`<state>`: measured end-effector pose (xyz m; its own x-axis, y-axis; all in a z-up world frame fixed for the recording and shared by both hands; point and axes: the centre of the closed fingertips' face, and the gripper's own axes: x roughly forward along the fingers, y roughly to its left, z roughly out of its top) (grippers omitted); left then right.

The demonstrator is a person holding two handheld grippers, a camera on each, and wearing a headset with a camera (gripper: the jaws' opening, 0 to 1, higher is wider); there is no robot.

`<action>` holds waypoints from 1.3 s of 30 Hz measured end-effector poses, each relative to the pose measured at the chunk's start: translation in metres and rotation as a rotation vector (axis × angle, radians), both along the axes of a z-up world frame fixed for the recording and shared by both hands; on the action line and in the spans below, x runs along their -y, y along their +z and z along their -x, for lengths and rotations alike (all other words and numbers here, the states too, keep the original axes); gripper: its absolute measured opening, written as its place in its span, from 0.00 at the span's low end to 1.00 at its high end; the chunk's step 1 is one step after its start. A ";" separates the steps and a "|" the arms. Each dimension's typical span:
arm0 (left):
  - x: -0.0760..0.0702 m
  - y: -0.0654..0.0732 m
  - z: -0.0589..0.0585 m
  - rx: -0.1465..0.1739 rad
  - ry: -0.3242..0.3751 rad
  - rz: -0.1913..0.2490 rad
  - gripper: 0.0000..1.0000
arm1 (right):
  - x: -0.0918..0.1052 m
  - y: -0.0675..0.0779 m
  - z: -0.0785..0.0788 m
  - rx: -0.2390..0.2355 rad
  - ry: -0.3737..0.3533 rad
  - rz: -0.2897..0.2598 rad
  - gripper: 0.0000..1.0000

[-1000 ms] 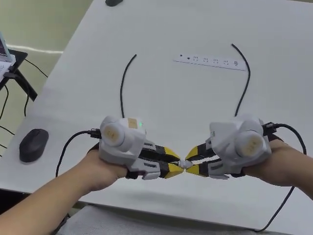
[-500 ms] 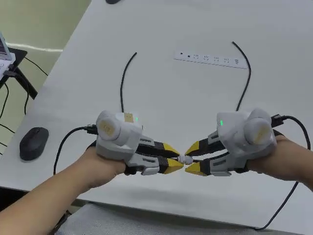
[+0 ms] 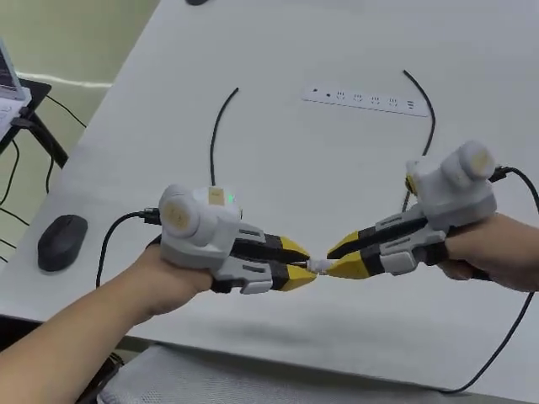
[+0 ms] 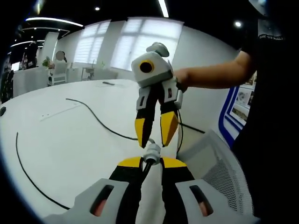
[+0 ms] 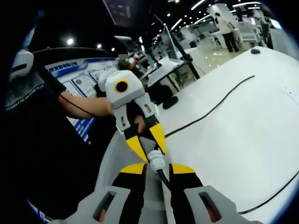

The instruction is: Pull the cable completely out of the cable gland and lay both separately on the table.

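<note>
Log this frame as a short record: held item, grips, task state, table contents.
held item: white cable gland with black cable still through it, above the table
left hand-held gripper: shut on cable gland
right hand-held gripper: shut on cable gland, tip to tip
task state: not yet separated
on table: power strip, loose black cable, second loose black cable, computer mouse

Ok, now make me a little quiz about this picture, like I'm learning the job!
1. True or false: the power strip lies on the table.
2. What do the left tool and the right tool both pinch? A) a spoon B) the white cable gland C) a pen
3. Fill in: the tips of both tools are coloured ____.
Key: 1 true; 2 B; 3 yellow.
</note>
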<state>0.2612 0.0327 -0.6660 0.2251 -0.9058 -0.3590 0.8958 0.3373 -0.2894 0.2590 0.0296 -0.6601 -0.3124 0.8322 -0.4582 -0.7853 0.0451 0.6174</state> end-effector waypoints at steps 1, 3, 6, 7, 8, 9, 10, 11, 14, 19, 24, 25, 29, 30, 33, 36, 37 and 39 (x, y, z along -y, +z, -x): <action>0.000 0.000 0.000 -0.001 -0.002 -0.001 0.14 | 0.000 -0.001 -0.001 -0.006 -0.002 0.001 0.15; 0.000 -0.001 0.001 0.001 -0.006 -0.004 0.14 | -0.001 -0.001 0.000 -0.021 0.003 -0.003 0.15; 0.001 0.001 0.001 0.004 -0.009 -0.005 0.14 | -0.002 0.002 0.002 -0.051 0.000 -0.016 0.13; 0.001 0.001 0.002 0.005 -0.010 -0.006 0.14 | -0.002 0.002 0.003 -0.057 0.006 -0.018 0.13; 0.001 0.001 0.002 0.005 -0.012 -0.006 0.14 | -0.003 0.003 0.004 -0.059 0.011 -0.021 0.12; 0.002 0.001 0.002 0.005 -0.013 -0.007 0.14 | -0.002 0.003 0.008 -0.071 0.030 -0.022 0.12; 0.002 0.002 0.002 0.006 -0.017 -0.008 0.14 | -0.002 0.003 0.008 -0.073 0.035 -0.021 0.12; 0.002 0.002 0.002 0.008 -0.020 -0.009 0.14 | -0.002 0.003 0.008 -0.074 0.033 -0.023 0.12; 0.004 0.003 0.003 0.011 -0.030 -0.010 0.14 | -0.002 0.003 0.006 -0.095 0.029 -0.029 0.10; 0.006 0.005 0.003 0.030 -0.046 -0.025 0.14 | -0.001 0.002 0.009 -0.115 0.041 -0.018 0.09; 0.005 0.005 0.004 0.032 -0.057 -0.034 0.14 | -0.001 0.002 0.010 -0.144 0.040 -0.016 0.09; 0.005 0.005 0.004 0.034 -0.056 -0.035 0.14 | -0.001 0.002 0.010 -0.147 0.037 -0.017 0.09; 0.005 0.005 0.005 0.033 -0.061 -0.037 0.14 | -0.001 0.000 0.014 -0.160 0.049 -0.011 0.09; 0.005 0.005 0.006 0.032 -0.063 -0.039 0.14 | -0.001 -0.001 0.015 -0.163 0.052 -0.008 0.09; 0.005 0.003 0.008 0.036 -0.075 -0.054 0.14 | -0.001 -0.002 0.017 -0.168 0.057 -0.001 0.09; 0.006 0.003 0.009 0.038 -0.076 -0.053 0.14 | 0.000 -0.002 0.018 -0.185 0.048 -0.007 0.08; 0.006 0.004 0.010 0.034 -0.074 -0.050 0.14 | 0.000 -0.002 0.019 -0.183 0.048 -0.010 0.08; 0.006 0.004 0.010 0.034 -0.068 -0.048 0.14 | 0.000 -0.001 0.019 -0.174 0.043 -0.015 0.08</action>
